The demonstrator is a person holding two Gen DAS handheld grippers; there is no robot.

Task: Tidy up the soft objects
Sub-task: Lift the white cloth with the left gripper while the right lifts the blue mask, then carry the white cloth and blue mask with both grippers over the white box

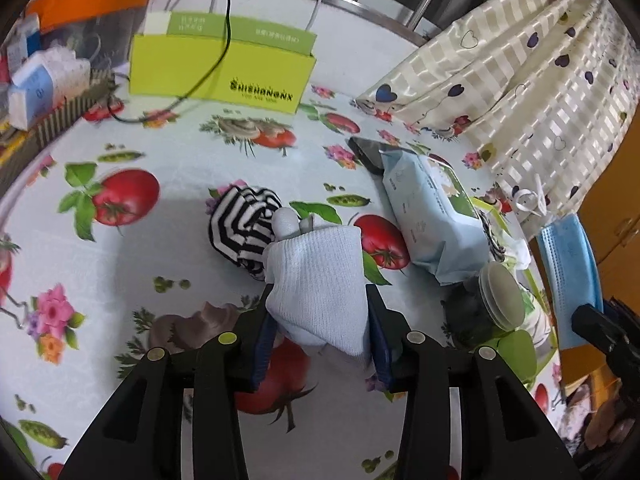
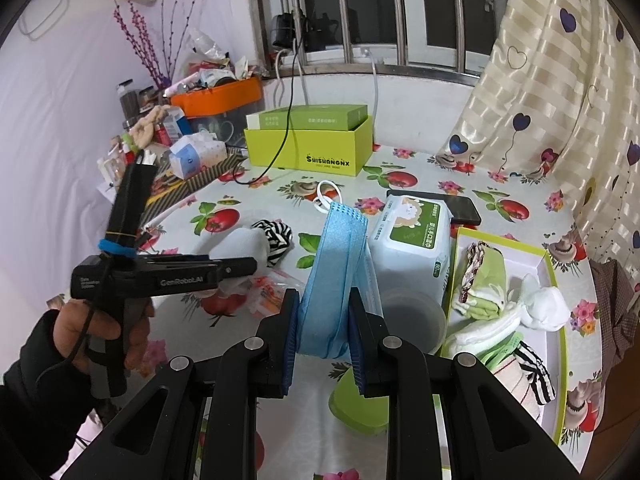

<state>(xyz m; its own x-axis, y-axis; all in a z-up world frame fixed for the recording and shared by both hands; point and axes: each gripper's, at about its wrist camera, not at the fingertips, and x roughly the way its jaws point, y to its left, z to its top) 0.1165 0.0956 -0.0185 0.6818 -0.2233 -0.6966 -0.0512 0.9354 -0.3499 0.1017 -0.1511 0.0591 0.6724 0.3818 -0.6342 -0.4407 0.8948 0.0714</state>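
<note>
My left gripper (image 1: 318, 312) is shut on a white sock (image 1: 316, 276) and holds it above the fruit-print tablecloth; the sock also shows in the right wrist view (image 2: 244, 246). A black-and-white striped sock (image 1: 244, 228) lies bunched on the table just beyond it, and shows in the right wrist view (image 2: 276, 238). My right gripper (image 2: 325, 320) is shut on a blue face mask (image 2: 334, 280), which stands up between the fingers; the mask also shows at the right of the left wrist view (image 1: 568, 276). A green-rimmed box lid (image 2: 554, 280) at the right holds several folded socks and cloths.
A wet-wipes pack (image 2: 408, 248) and a black phone (image 2: 460, 206) lie mid-table. A jar with a round lid (image 1: 500, 300) stands by the wipes. A lime-green box (image 2: 308, 152) stands at the back, clutter at the left, a heart-print curtain (image 2: 560, 100) at the right.
</note>
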